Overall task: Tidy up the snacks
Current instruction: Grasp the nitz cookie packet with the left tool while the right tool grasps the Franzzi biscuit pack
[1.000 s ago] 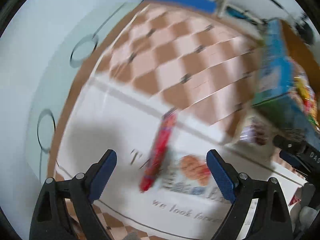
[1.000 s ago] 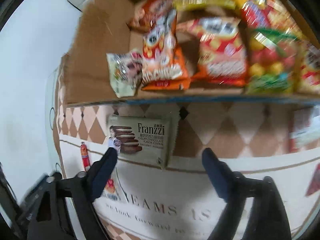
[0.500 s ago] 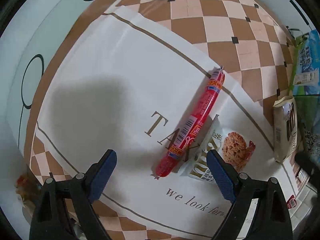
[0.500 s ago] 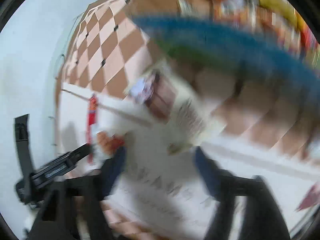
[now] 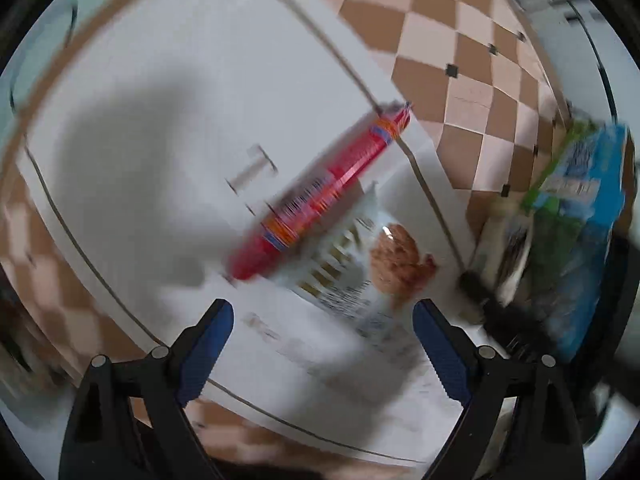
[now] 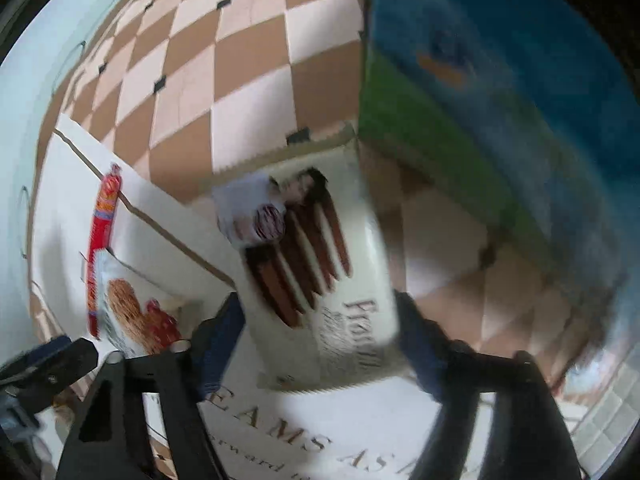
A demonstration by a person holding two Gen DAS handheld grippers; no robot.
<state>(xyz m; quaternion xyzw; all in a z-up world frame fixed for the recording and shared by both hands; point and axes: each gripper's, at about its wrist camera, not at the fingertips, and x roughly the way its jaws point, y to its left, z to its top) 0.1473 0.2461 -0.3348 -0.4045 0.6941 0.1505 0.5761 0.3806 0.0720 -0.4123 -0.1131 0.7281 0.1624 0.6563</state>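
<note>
Now a pick-up is judged to be in hand: the right claw (image 6: 320,344) is pointed down over the wafer pack (image 6: 320,276), and its jaws are closing with the pack's lower end between them. Whether the pads already press on the wrapper cannot be told through the blur, so no grip is claimed.

Places are given from the wafer pack, which lies flat on the desk (image 6: 248,60) where the checked cloth meets its white centre panel. Just beyond the pack's top right corner the blue-and-green box (image 6: 480,80) is seen. Well off to the pack's left a cookie pack (image 6: 132,312) lies, with a red sausage (image 6: 102,236) along its far edge, the two touching or overlapping.

The left claw (image 5: 320,340) is held wide and empty above that cookie pack (image 5: 376,268), with the sausage (image 5: 320,196) a little ahead of its tips.

For the next move, the right jaws would need to meet on the pack's two long edges before any lift; then a carry toward the box is likely called for. A thin, slippery wrapper is judged liable to buckle or slide out.
</note>
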